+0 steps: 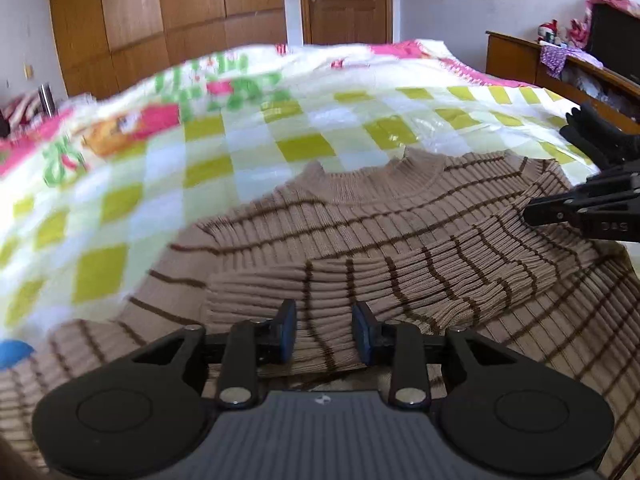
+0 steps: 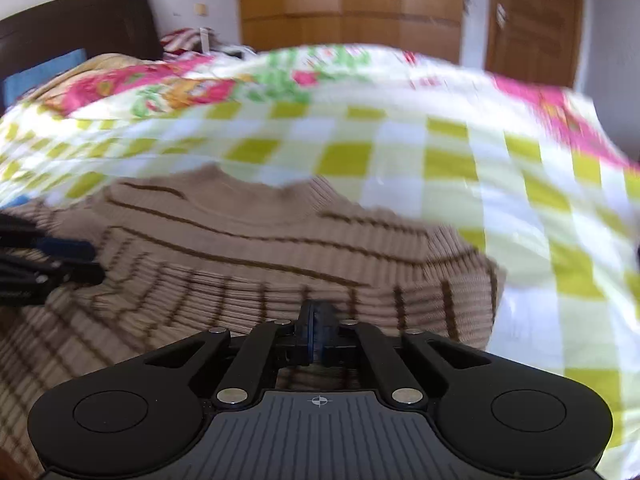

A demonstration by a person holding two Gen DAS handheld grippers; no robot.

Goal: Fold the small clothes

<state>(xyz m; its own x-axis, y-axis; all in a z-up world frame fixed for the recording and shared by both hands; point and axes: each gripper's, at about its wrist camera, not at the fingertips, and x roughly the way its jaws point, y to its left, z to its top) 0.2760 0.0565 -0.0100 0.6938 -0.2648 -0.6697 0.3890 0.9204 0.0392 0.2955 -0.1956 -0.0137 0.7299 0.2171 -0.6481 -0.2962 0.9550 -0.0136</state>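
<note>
A small beige ribbed sweater [image 1: 400,216] with thin brown stripes lies on the checked bedspread, collar away from me. One sleeve [image 1: 360,280] is folded across its body. My left gripper [image 1: 325,332] is open just above that sleeve's cuff end, with fabric between the blue pads. In the right wrist view the sweater [image 2: 260,248] fills the lower left. My right gripper [image 2: 318,332] has its pads together over the sweater's right side; whether fabric is pinched between them is hidden. The right gripper also shows in the left wrist view [image 1: 532,212].
The bed is covered by a green-and-white checked quilt [image 1: 280,120] with pink floral borders. A wooden wardrobe [image 1: 168,12] and door stand behind. A wooden shelf [image 1: 520,56] with clutter stands at the right. A dark headboard [image 2: 72,24] is at the left.
</note>
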